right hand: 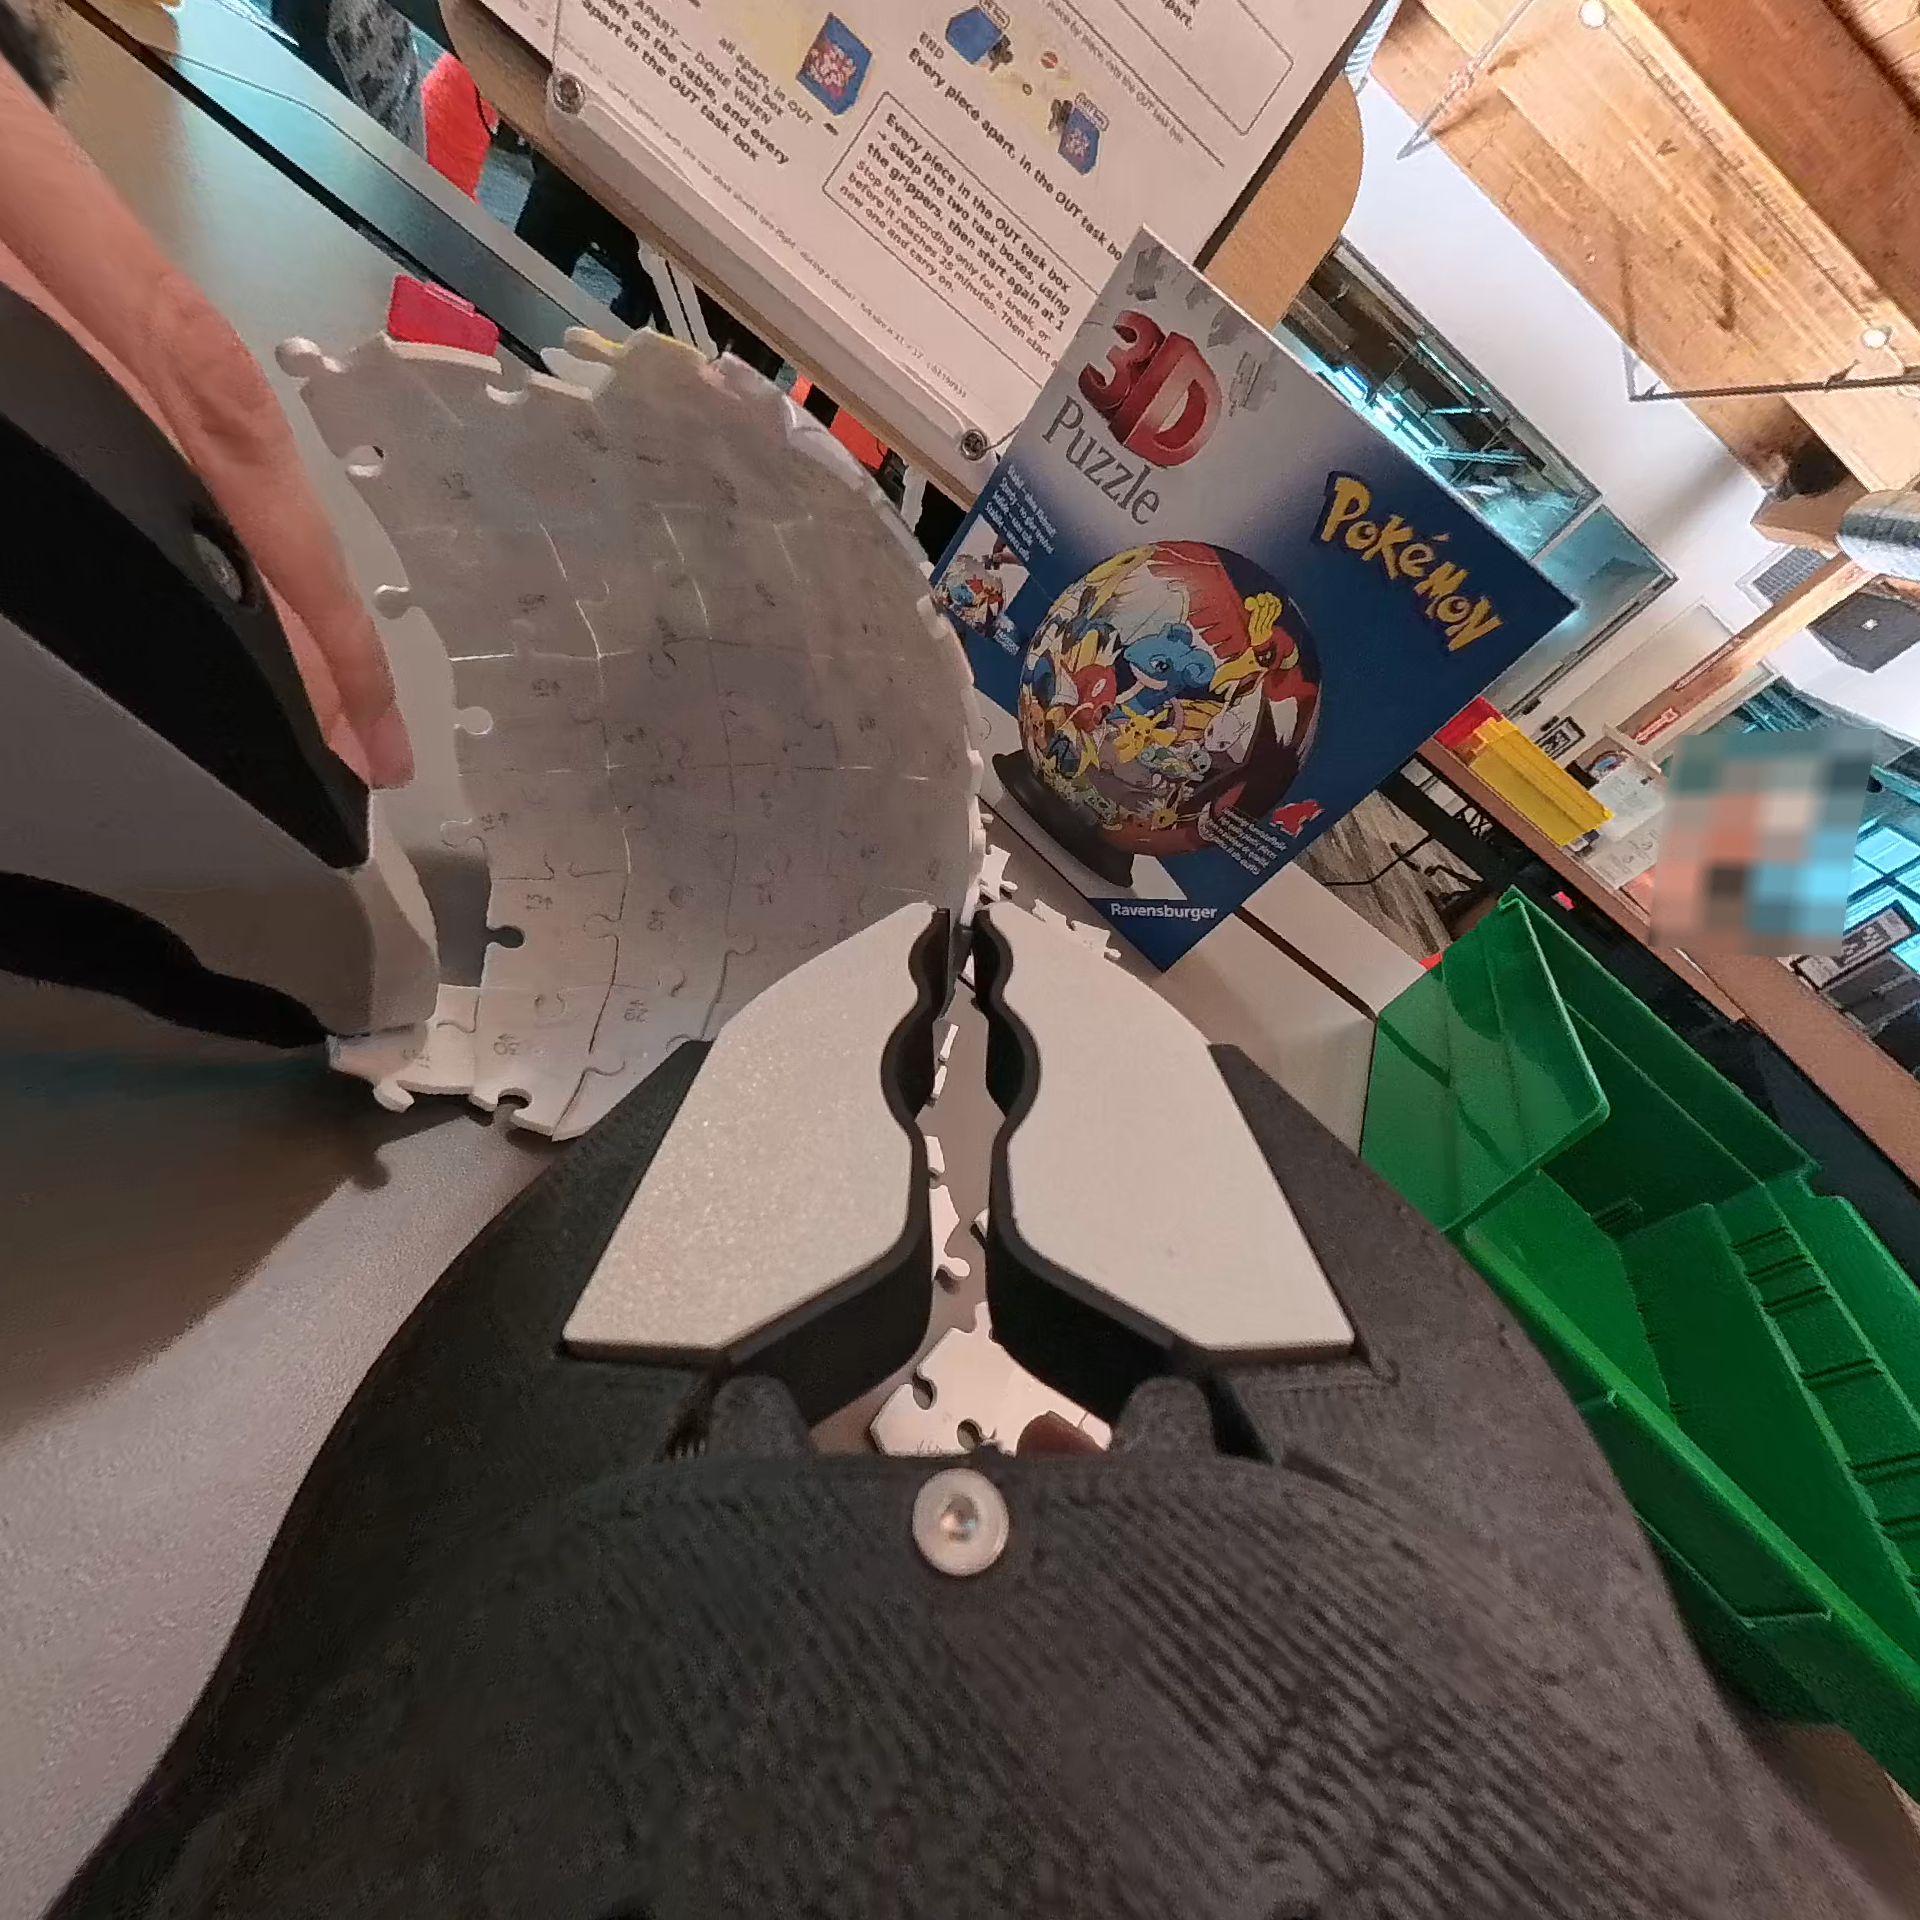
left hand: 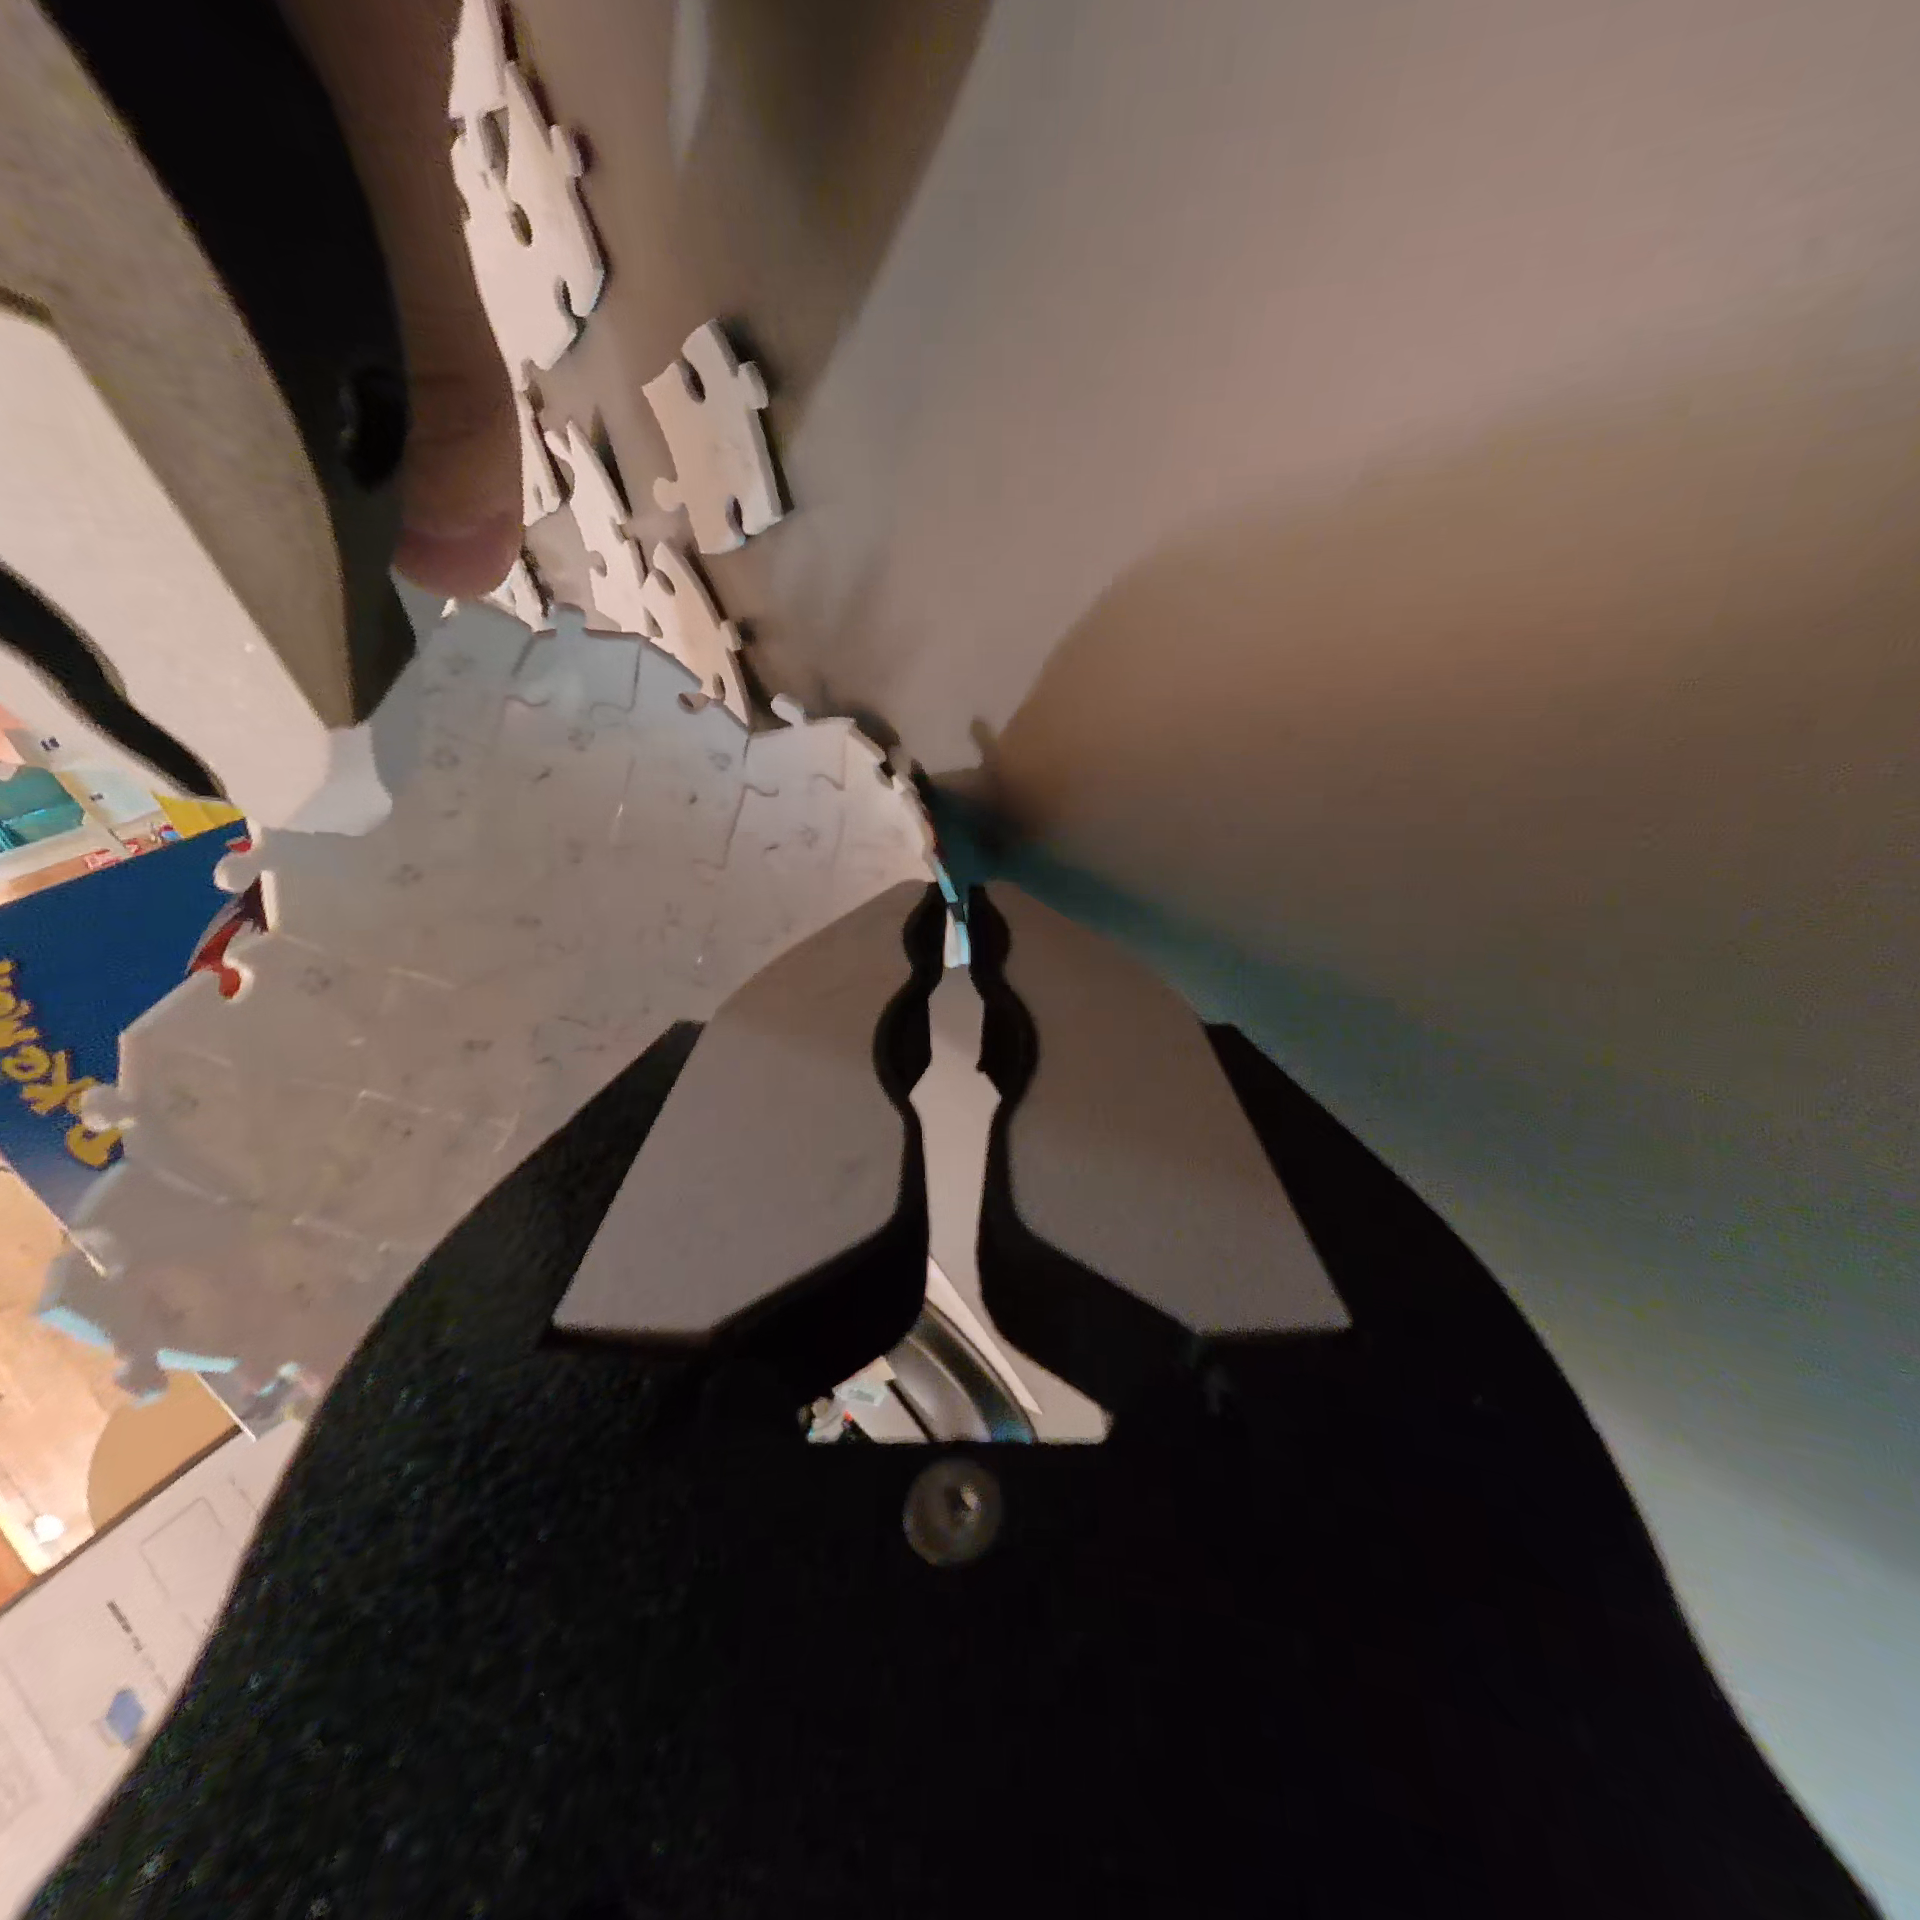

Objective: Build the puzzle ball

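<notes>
The half-built puzzle ball (right hand: 665, 707) is a curved white shell with its numbered inner side facing me, standing on edge on the grey table (right hand: 187, 1299). My right gripper (right hand: 961, 940) is shut on the shell's right rim. My left gripper (left hand: 956, 925) is shut on another part of the rim, and the shell (left hand: 540, 894) curves away to its left. Each gripper shows in the other's view: the left one (right hand: 343, 997) at the shell's lower left with a hand on it, the right one (left hand: 332, 727) at the upper left.
Loose white puzzle pieces (left hand: 717, 447) lie on the table beyond the shell, and more pieces (right hand: 940, 1236) lie under my right gripper. The blue puzzle box (right hand: 1247, 675) stands behind the shell. A green bin (right hand: 1621, 1247) sits at the right. An instruction sheet (right hand: 831, 114) hangs behind. One gripper's finger ends stand about 10 centimeters off the other's.
</notes>
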Motion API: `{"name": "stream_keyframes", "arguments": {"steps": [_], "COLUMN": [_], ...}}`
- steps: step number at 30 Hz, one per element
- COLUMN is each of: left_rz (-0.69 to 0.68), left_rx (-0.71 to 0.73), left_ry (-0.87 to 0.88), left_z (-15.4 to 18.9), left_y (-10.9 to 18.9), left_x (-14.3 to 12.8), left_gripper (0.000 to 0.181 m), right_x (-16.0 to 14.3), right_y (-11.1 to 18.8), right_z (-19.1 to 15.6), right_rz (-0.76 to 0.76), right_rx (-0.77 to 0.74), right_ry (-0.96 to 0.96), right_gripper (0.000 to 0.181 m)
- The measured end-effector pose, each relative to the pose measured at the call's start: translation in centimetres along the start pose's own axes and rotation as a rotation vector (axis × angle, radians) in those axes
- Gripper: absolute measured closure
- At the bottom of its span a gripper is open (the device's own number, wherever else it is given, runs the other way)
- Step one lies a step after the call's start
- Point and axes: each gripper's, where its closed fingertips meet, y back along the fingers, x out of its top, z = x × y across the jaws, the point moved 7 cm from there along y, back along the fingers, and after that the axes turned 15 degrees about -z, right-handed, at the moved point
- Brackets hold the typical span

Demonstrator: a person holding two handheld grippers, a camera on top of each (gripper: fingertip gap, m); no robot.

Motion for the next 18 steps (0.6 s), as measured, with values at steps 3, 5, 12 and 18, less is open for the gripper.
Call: {"name": "stream_keyframes", "arguments": {"steps": [3,5,12,18], "left_rz": [0.004,0.002,-0.018,-0.042], "left_rx": [-0.010,-0.010,0.005,0.016], "left_ry": [-0.051,-0.088,-0.082,0.090], "left_z": [-0.12,-0.12,0.05,0.57], "left_y": [0.03,0.07,0.05,0.04], "left_x": [-0.02,0.01,0.05,-0.69], "left_gripper": [0.177,0.177,0.177,0.170], "right_x": [0.00,0.00,0.02,0.02], "right_y": [0.00,0.00,-0.01,-0.06], "right_z": [-0.02,-0.02,-0.02,-0.08], "right_rz": [0.000,-0.001,-0.001,-0.003], "right_rx": [0.000,0.001,0.000,0.002], "right_ry": [0.001,0.001,0.001,0.007], "right_gripper": [0.177,0.177,0.177,0.177]}}
